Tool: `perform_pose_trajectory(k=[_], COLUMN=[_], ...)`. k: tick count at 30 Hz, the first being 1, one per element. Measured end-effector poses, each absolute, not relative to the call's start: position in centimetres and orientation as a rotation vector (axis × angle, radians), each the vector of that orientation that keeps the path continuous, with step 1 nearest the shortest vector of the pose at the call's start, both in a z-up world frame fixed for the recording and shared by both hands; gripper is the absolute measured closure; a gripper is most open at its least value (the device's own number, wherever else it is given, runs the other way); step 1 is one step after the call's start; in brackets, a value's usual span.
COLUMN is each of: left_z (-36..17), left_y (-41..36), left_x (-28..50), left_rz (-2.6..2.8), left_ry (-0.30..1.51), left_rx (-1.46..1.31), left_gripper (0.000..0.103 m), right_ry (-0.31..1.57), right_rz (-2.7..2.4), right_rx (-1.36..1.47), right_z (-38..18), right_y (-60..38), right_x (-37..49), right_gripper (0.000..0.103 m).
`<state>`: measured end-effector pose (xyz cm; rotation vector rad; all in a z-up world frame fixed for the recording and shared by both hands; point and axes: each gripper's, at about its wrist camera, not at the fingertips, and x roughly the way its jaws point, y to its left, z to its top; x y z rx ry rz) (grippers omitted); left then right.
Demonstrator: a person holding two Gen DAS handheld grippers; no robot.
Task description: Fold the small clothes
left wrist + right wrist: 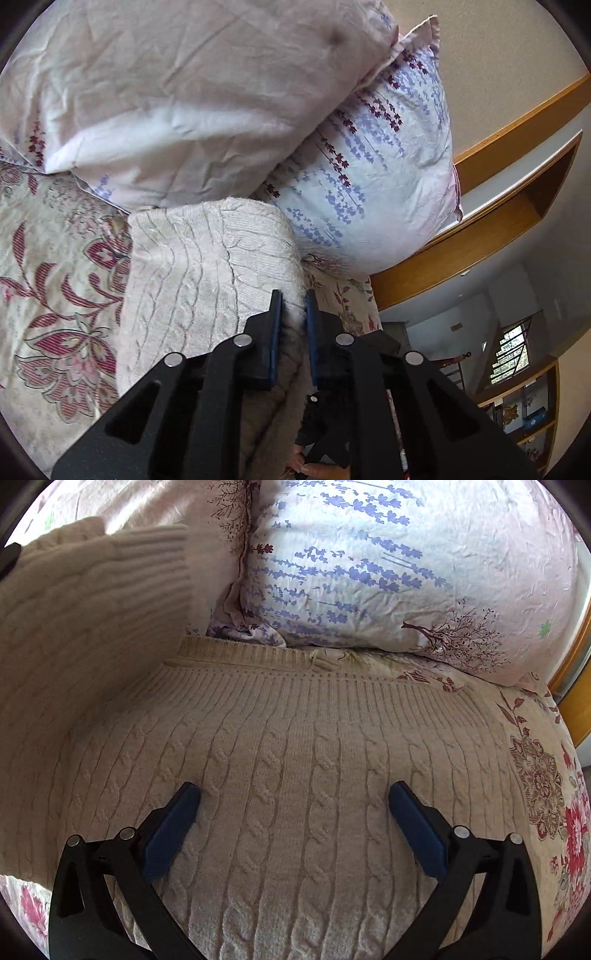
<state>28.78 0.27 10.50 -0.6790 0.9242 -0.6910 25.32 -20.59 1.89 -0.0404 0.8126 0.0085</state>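
Note:
A beige cable-knit sweater lies flat on the bed, its ribbed hem toward the pillows. My right gripper is open, its fingers spread wide and resting on or just above the knit. My left gripper is shut on an edge of the same sweater and holds that part lifted above the bedsheet. The lifted part rises at the left of the right wrist view.
Two floral pillows lean at the head of the bed. A flowered bedsheet covers the mattress. A wooden headboard shelf runs at the right. A person's hand shows below the left gripper.

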Motion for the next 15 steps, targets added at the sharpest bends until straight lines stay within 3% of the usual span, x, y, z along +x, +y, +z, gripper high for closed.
perform_pose_trajectory(k=[5, 6, 12, 14, 15], left_z=[10.0, 9.3, 5.7, 6.7, 7.4], left_y=[-6.4, -7.7, -11.6, -9.4, -7.9], left_x=[28.9, 28.9, 28.0, 27.5, 27.1], left_rz=[-0.77, -0.808, -0.979, -0.981, -0.949], left_ry=[0.95, 0.962, 1.106, 1.033, 0.979], left_rx=[-0.66, -0.67, -0.695, -0.694, -0.685], left_gripper=[0.097, 0.103, 0.101, 0.083, 0.062], right_ry=[0.807, 0.807, 0.814, 0.781, 0.762], right_rz=[0.045, 0.035, 0.076, 0.142, 0.198], right_rx=[0.022, 0.021, 0.198, 0.304, 0.377], right_z=[3.2, 3.2, 2.5, 3.1, 3.5], right_y=[-24.2, -25.2, -31.9, -33.7, -34.5], right_x=[23.1, 22.6, 19.5, 18.4, 18.0], right_gripper=[0.001, 0.001, 0.001, 0.002, 0.003])
